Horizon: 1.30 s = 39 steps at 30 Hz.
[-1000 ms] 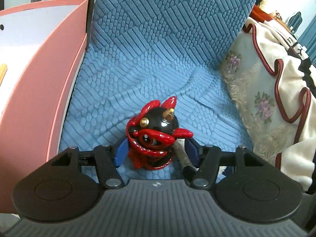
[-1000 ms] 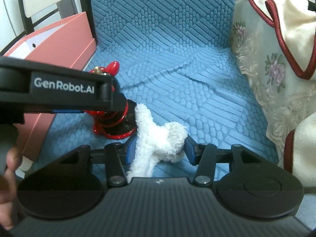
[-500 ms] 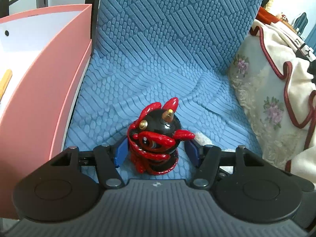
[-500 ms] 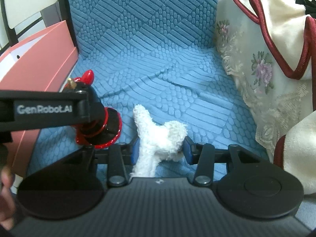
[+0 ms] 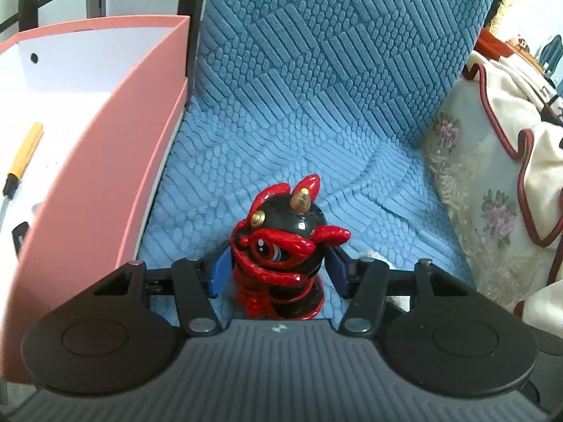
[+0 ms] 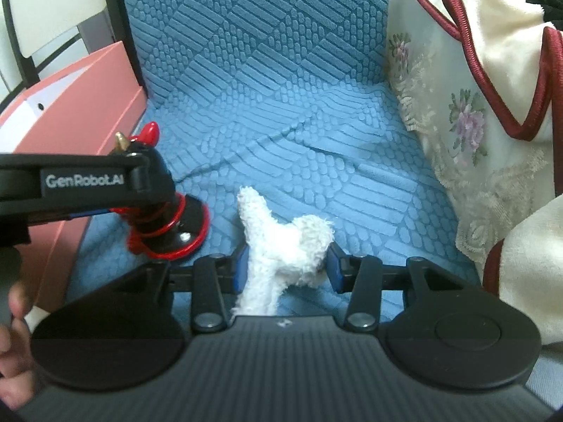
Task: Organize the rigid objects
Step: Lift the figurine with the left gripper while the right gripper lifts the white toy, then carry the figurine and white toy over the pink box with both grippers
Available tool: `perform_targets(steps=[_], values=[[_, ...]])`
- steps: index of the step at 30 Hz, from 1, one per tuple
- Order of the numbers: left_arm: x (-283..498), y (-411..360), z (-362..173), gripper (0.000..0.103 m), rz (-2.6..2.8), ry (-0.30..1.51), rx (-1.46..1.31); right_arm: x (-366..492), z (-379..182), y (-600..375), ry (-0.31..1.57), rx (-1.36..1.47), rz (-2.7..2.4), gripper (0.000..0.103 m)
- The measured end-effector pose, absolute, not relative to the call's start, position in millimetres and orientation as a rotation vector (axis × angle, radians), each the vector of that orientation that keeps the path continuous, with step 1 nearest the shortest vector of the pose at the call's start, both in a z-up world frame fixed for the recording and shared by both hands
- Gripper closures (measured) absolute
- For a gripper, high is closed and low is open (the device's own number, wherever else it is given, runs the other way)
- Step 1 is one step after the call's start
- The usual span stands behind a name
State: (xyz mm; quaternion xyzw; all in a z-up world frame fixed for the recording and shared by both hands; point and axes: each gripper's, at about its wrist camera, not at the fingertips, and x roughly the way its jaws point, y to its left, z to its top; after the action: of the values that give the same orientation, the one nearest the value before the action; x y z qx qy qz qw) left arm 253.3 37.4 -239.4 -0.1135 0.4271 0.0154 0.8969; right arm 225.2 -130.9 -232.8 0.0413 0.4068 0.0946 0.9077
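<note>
Figurines number one: a single red-and-black horned figurine (image 5: 281, 242) sits between the two blue fingers (image 5: 219, 274) of the left gripper (image 5: 278, 274), which are clamped on its body. One white plush toy (image 6: 285, 242) is likewise squeezed between the fingers of the right gripper (image 6: 286, 269). One pink box (image 5: 105, 161) stands to the left of the left fingers, and inside it lie one yellow-handled screwdriver (image 5: 23, 156) and one small dark item too cut off to name. Ahead of both pairs of fingers spreads the blue textured sofa cover (image 5: 316, 88); right of them hangs a cream floral throw with red piping (image 6: 468, 112).

Compared with a second ago, the figurine has come up off the cover: from the right wrist view its round base (image 6: 183, 232) now shows tilted and clear of the fabric, where before it stood flat. More of the box's white interior has come into the left view, and the screwdriver, earlier a sliver, is now mostly visible. The plush sits between the right fingers much as it did.

The plush's lower part disappears behind the right gripper's body. The left gripper's arm covers most of the figurine's head in the right view, leaving a horn tip and one red crest. A hand (image 6: 14, 320) shows only at the frame's left edge.
</note>
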Motion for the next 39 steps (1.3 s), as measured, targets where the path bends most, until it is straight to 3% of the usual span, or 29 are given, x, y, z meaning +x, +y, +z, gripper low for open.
perform_targets(steps=[39], values=[[98, 52, -71, 0.041, 0.050, 0.760, -0.346, 114, -75, -162, 0.698, 0.118, 0.433, 0.056]])
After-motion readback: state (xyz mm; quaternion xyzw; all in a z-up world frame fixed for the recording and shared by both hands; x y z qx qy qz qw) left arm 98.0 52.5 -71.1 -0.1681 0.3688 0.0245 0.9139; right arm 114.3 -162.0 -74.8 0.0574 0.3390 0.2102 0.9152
